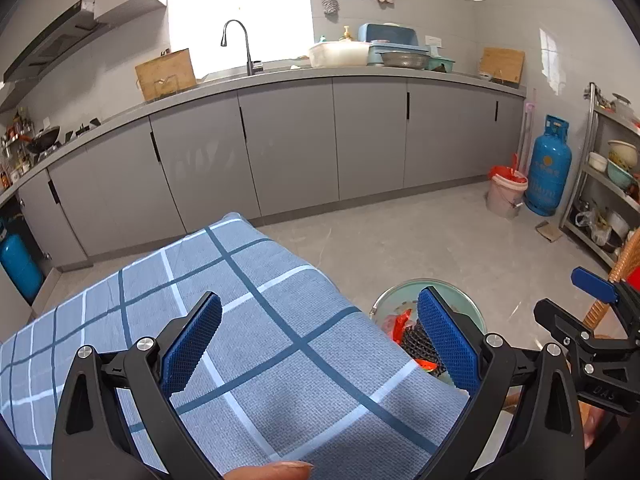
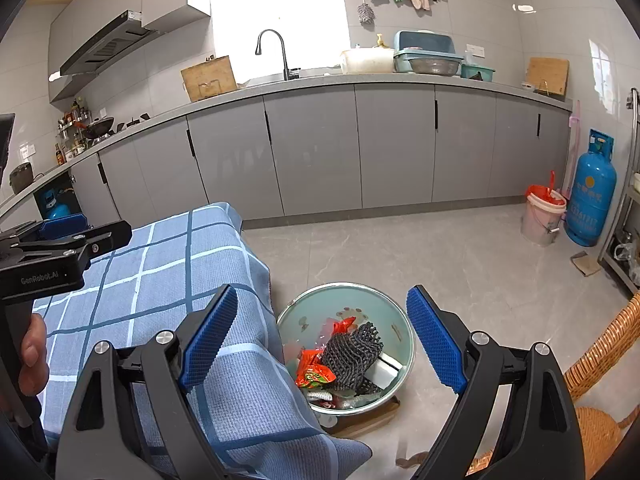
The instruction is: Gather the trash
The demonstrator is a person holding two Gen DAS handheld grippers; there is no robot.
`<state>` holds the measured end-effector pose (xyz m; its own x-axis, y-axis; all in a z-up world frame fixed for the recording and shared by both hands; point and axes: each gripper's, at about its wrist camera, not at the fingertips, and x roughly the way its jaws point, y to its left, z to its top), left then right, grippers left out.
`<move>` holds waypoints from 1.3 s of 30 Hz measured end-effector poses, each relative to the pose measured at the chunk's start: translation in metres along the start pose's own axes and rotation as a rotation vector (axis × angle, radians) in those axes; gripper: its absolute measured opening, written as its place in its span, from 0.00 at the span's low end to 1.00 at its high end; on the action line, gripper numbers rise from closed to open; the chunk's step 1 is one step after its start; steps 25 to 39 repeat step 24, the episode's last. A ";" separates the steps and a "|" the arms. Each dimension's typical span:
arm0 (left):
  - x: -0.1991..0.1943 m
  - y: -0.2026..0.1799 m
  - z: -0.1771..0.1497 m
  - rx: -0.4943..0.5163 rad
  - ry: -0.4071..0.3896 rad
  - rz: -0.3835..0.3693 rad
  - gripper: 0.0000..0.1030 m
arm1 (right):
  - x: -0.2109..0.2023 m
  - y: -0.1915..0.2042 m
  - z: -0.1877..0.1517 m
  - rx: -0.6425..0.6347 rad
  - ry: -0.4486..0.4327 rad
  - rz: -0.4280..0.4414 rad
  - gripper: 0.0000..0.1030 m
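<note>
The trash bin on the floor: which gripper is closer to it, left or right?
Right. The right gripper frames the bin between its open fingers; the left gripper hangs mostly over the checked cloth.

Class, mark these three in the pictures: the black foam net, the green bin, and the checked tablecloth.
black foam net (image 2: 351,354), right wrist view, middle of the mesh.
green bin (image 2: 406,334), right wrist view, bare inner wall.
checked tablecloth (image 1: 256,280), left wrist view, flat top.

"GenRobot.AI" is printed on the left gripper (image 2: 60,232) body; cylinder lettering is unreadable.
</note>
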<state>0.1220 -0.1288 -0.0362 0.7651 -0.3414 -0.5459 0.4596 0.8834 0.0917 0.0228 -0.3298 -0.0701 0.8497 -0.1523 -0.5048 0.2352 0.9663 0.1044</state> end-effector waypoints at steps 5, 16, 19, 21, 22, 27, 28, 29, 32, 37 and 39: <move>0.000 -0.003 -0.001 0.011 -0.001 0.009 0.94 | 0.000 0.000 -0.002 0.002 -0.001 0.000 0.84; -0.001 -0.002 -0.002 0.019 -0.013 0.042 0.94 | -0.002 -0.001 -0.005 0.004 -0.004 -0.005 0.84; -0.001 0.000 0.000 0.009 -0.009 0.045 0.94 | -0.005 -0.001 -0.007 0.007 -0.008 -0.008 0.84; -0.001 0.001 0.001 0.004 -0.011 0.037 0.94 | -0.006 0.000 -0.008 0.006 -0.009 -0.009 0.85; -0.001 0.002 0.001 0.005 -0.011 0.040 0.94 | -0.006 0.000 -0.008 0.007 -0.009 -0.008 0.85; -0.001 0.002 0.001 0.003 -0.011 0.034 0.94 | -0.006 0.000 -0.007 0.008 -0.009 -0.007 0.85; -0.001 0.002 0.001 0.003 -0.011 0.034 0.94 | -0.006 0.000 -0.007 0.008 -0.009 -0.007 0.85; -0.001 0.002 0.001 0.003 -0.011 0.034 0.94 | -0.006 0.000 -0.007 0.008 -0.009 -0.007 0.85; -0.001 0.002 0.001 0.003 -0.011 0.034 0.94 | -0.006 0.000 -0.007 0.008 -0.009 -0.007 0.85; -0.001 0.002 0.001 0.003 -0.011 0.034 0.94 | -0.006 0.000 -0.007 0.008 -0.009 -0.007 0.85; -0.001 0.002 0.001 0.003 -0.011 0.034 0.94 | -0.006 0.000 -0.007 0.008 -0.009 -0.007 0.85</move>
